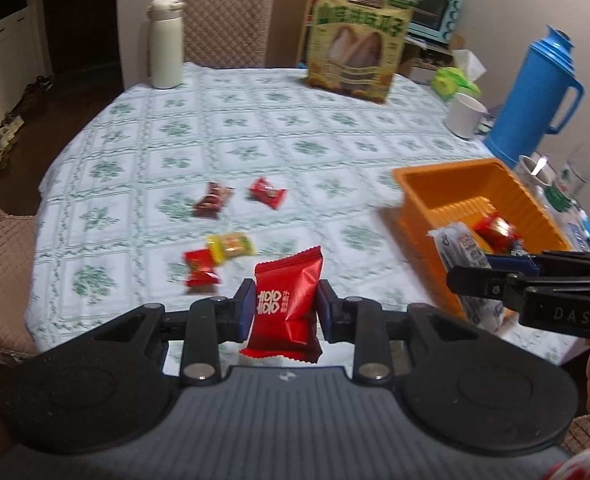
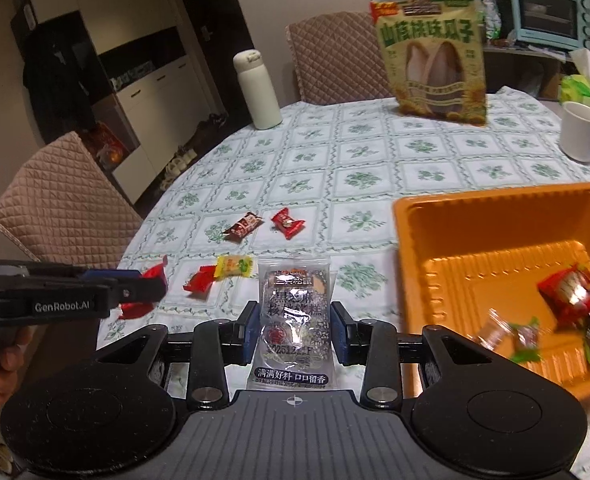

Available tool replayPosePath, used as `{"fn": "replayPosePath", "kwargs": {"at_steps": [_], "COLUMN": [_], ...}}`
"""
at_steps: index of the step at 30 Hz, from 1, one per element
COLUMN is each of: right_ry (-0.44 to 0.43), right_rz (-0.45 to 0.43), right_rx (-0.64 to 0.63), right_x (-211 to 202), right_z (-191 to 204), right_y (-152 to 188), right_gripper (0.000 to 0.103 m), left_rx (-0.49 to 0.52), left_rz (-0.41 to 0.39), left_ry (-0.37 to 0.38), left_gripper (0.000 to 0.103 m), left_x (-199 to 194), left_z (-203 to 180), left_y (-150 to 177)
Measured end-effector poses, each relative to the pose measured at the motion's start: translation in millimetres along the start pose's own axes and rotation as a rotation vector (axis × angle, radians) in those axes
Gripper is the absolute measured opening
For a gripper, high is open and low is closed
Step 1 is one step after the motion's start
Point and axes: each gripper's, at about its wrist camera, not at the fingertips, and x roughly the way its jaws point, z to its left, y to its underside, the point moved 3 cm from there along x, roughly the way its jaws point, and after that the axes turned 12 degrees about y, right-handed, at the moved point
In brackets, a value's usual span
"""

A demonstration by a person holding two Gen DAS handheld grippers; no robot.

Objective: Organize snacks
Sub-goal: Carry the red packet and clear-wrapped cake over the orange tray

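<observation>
My left gripper (image 1: 285, 306) is shut on a red foil candy packet (image 1: 287, 300), held above the table's near edge. My right gripper (image 2: 295, 326) is shut on a clear packet of dark sesame cake (image 2: 294, 312), just left of the orange tray (image 2: 415, 240). The tray also shows in the left wrist view (image 1: 419, 184) and holds several wrapped snacks (image 2: 571, 294). Loose candies lie on the tablecloth: a brown one (image 1: 213, 200), a red one (image 1: 267, 192), a yellow one (image 1: 233, 245) and a red one (image 1: 201, 272).
A big green seed bag (image 1: 357, 50) stands at the far side. A white flask (image 1: 166, 42) is far left. A white cup (image 1: 465, 114), blue thermos jug (image 1: 535, 92) and bottles stand at the right. Quilted chairs surround the table.
</observation>
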Motion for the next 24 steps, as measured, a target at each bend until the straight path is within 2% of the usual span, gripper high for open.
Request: {"fn": "replayPosePath", "kwargs": {"at_steps": [13, 24], "right_ry": [0.094, 0.176], "right_rz": [-0.021, -0.053], "right_rx": [0.084, 0.114], "right_x": [-50.5, -65.9], "right_z": [-80.8, -146.7], "right_y": [17.6, 7.2], "right_gripper": [0.037, 0.037], "left_rx": [0.077, 0.107], "left_rz": [-0.002, -0.023], "left_ry": [0.101, 0.149], "left_gripper": [0.029, 0.029], "left_x": [12.5, 42.1], "left_z": [-82.2, -136.4], "left_y": [3.3, -13.7]}}
